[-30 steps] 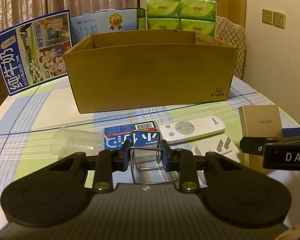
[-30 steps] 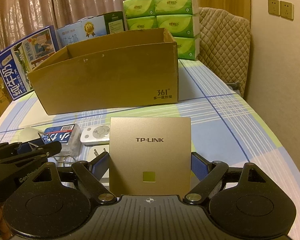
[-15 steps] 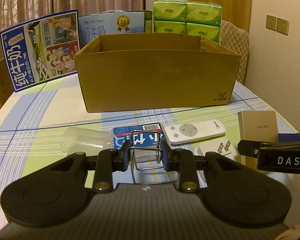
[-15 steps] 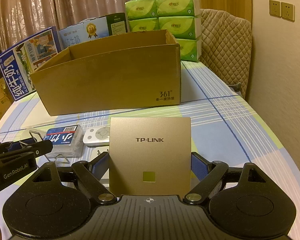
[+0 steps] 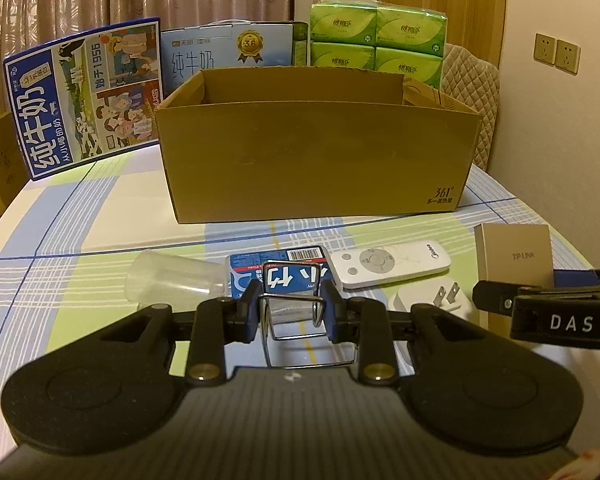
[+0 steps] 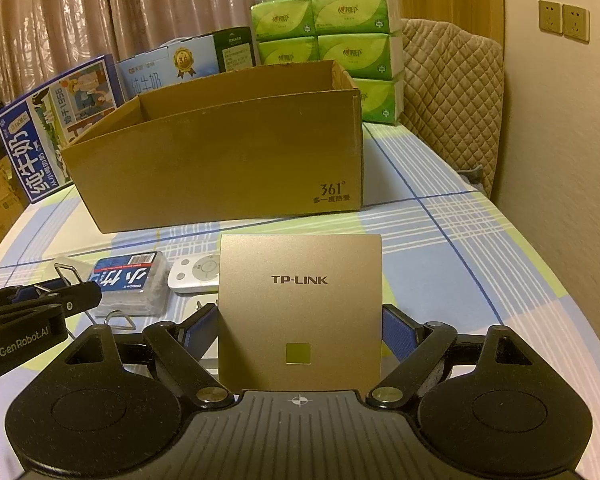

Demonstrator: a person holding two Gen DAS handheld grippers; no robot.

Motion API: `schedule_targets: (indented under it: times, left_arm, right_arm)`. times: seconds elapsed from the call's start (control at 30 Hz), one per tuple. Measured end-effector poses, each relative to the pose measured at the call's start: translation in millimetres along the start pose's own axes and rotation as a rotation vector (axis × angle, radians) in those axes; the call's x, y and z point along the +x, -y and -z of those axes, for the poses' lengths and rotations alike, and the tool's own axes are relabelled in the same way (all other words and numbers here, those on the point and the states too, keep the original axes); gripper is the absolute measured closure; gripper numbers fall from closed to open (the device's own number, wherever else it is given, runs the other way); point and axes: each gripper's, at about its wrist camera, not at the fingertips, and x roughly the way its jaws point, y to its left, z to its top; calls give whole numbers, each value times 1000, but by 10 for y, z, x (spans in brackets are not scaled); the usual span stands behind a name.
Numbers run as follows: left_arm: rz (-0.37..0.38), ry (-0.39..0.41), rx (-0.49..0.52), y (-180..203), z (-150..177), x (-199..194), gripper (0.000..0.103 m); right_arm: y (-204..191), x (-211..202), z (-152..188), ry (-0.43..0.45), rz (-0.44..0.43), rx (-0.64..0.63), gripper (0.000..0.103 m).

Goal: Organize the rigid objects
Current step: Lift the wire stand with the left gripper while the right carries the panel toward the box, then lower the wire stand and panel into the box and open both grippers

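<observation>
My left gripper [image 5: 292, 308] is shut on a bent metal wire clip [image 5: 278, 280], its blue pads pressing the wire from both sides. My right gripper [image 6: 300, 328] is shut on a gold TP-LINK panel [image 6: 300, 280], held upright above the checked tablecloth. An open cardboard box [image 5: 316, 160] stands beyond both. In front of it lie a clear plastic cup [image 5: 172, 280] on its side, a blue-labelled clear case [image 5: 252, 266], a white remote [image 5: 388, 264] and a white plug adapter [image 5: 432, 300]. The left gripper [image 6: 60, 300] sits left of the panel.
Behind the box stand two milk cartons [image 5: 88, 96] and stacked green tissue packs [image 5: 376, 44]. A quilted chair back [image 6: 452, 92] and a wall with sockets [image 6: 564, 20] close off the right side. Bare tablecloth [image 6: 440, 248] stretches right of the box.
The left gripper with the wire clip has drifted slightly left and back, away from the panel. The right gripper and the panel have not moved.
</observation>
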Motion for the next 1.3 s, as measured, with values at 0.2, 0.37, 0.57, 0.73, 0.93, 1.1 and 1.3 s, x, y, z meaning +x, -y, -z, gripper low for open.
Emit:
schedule_targets:
  times: [0.2, 0.37, 0.57, 0.73, 0.93, 1.1, 1.3]
  left_arm:
    - [-7, 4, -1, -19, -27, -52, 77]
    - [-9, 22, 4, 0, -113, -137, 77]
    - [-12, 36, 6, -8, -238, -258, 77]
    - [-7, 54, 8, -47, -433, -367, 77]
    - [1, 80, 3, -117, -736, -463, 77]
    - [-1, 94, 6, -182, -971, -500, 77]
    - [-1, 105, 18, -255, -1251, -460, 77]
  right_arm:
    - [-25, -21, -28, 10, -6, -1, 20]
    - [-72, -62, -67, 21, -24, -13, 20]
    - [-141, -155, -214, 49, -54, -34, 20]
    - [-139, -230, -422, 69, -67, -45, 20]
    - [-172, -307, -633, 85, -88, -81, 20]
    - [-213, -308, -764, 83, -102, -112, 20]
    - [-251, -272, -949, 84, -119, -130, 20]
